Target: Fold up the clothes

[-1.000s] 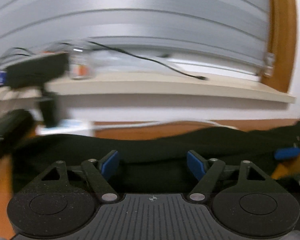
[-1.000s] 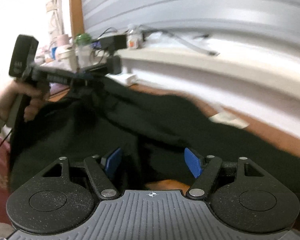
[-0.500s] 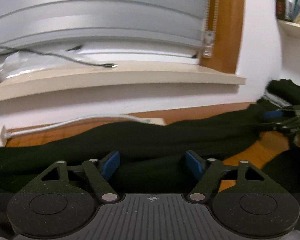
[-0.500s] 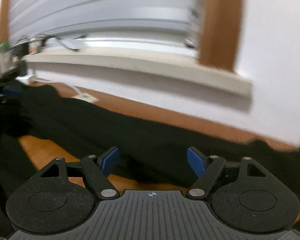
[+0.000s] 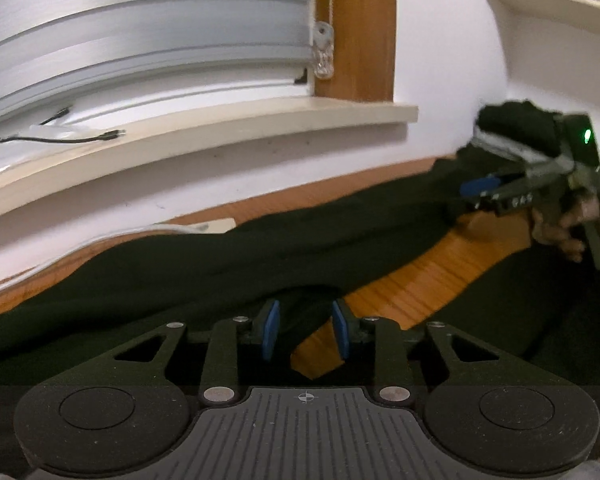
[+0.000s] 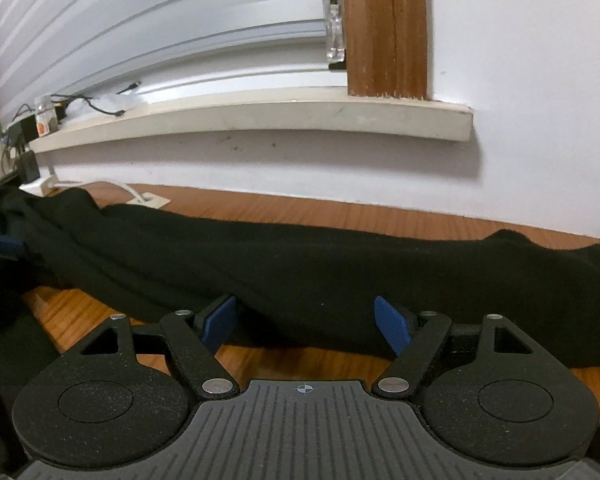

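A black garment [image 5: 228,264] lies stretched in a long band across the wooden table [image 5: 428,284]. My left gripper [image 5: 305,330] has its blue pads drawn close around a fold of the garment's near edge. My right gripper [image 6: 306,322] is open, its blue pads wide apart at the near edge of the garment [image 6: 300,264]. In the left wrist view the right gripper [image 5: 496,190] shows at the far right, held by a hand. In the right wrist view the left gripper's blue pad [image 6: 0,245] shows at the far left edge.
A cream windowsill [image 6: 260,118] runs along the white wall behind the table, with cables and small items [image 6: 44,118] at its left end. A white cable and socket plate [image 6: 146,199] lie on the table behind the garment. Another dark garment pile [image 5: 516,124] sits far right.
My left gripper's pads have closed from wide apart onto the garment's edge. Both views swung right along the wall. My right gripper stays open and has come down to the garment's edge.
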Tool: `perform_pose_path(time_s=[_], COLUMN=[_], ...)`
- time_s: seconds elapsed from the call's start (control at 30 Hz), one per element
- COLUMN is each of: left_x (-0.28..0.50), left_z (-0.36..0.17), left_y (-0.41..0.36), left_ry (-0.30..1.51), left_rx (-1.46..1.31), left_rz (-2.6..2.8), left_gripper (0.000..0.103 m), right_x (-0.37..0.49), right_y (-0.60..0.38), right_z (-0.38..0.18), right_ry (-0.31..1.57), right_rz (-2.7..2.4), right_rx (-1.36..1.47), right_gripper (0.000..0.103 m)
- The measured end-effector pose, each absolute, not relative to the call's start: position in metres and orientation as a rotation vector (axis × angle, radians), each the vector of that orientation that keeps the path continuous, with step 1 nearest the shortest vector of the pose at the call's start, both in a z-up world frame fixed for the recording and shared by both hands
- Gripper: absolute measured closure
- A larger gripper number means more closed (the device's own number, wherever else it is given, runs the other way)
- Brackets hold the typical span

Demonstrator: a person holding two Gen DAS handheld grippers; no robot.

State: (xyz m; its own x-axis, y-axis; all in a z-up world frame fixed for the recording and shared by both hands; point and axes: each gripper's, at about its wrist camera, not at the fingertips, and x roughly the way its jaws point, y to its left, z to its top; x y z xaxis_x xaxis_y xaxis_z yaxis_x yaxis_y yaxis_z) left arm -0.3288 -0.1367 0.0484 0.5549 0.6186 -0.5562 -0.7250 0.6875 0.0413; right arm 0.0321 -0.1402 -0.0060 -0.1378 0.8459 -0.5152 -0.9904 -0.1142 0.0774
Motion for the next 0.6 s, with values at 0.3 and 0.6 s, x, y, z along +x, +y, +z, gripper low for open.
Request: perform_pose_path(time_s=[0.3, 0.6], left_x=[-0.322, -0.346], left_z=[0.044, 0.03], left_y=[-0.132, -0.135], left_ry=[0.635, 0.669], left_rx=[-0.135, -0.162], left_rz=[0.823, 0.813], left_gripper=[0.06, 0.07], right_x=[0.03, 0.025], right_y=[-0.137, -0.106], right_z=[0.0, 0.047], right_ry=[0.454, 0.282], right_rz=[1.674, 1.589], right_rx=[-0.43, -0.386], right_gripper=[0.089, 0.099])
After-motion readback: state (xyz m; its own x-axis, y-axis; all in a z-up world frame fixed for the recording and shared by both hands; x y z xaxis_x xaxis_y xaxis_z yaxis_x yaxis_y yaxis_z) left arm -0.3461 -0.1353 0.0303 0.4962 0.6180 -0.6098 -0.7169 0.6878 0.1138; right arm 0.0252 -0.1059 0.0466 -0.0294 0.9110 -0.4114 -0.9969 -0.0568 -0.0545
